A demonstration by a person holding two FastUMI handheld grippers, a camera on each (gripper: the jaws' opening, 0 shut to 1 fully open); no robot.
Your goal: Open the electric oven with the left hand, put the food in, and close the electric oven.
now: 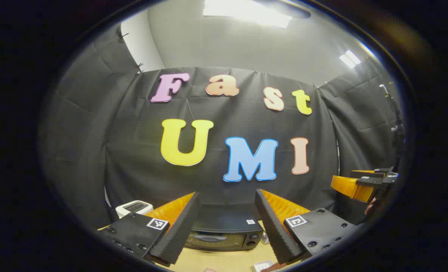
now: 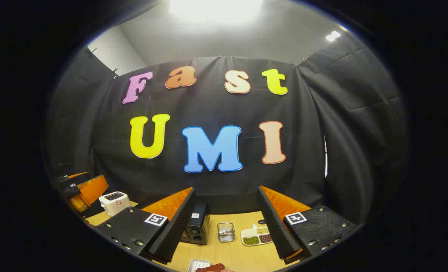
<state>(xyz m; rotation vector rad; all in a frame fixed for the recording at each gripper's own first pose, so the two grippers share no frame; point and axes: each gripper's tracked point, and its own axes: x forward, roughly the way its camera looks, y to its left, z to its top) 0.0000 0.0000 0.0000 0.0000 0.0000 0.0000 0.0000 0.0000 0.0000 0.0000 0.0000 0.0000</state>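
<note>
The black electric oven [image 1: 224, 236] stands at the back of the wooden table with its door closed; its handle runs across the top of the door. My left gripper [image 1: 227, 193] hovers in front of it, open and holding nothing. In the right gripper view the oven [image 2: 197, 226] shows from its side, beyond my right gripper [image 2: 225, 189], which is also open with nothing between its fingers. A reddish-brown sausage [image 2: 210, 268] lies on a small white plate [image 2: 198, 264] at the table's near edge, below the right gripper. The plate's edge [image 1: 262, 265] also shows under the left gripper.
A white toaster [image 1: 134, 207] [image 2: 114, 202] stands left of the oven. Right of the oven are a small clear container [image 2: 225, 231] and a white divided dish [image 2: 257, 236] of beans. The other gripper appears at each view's edge [image 1: 359, 185] [image 2: 82, 190].
</note>
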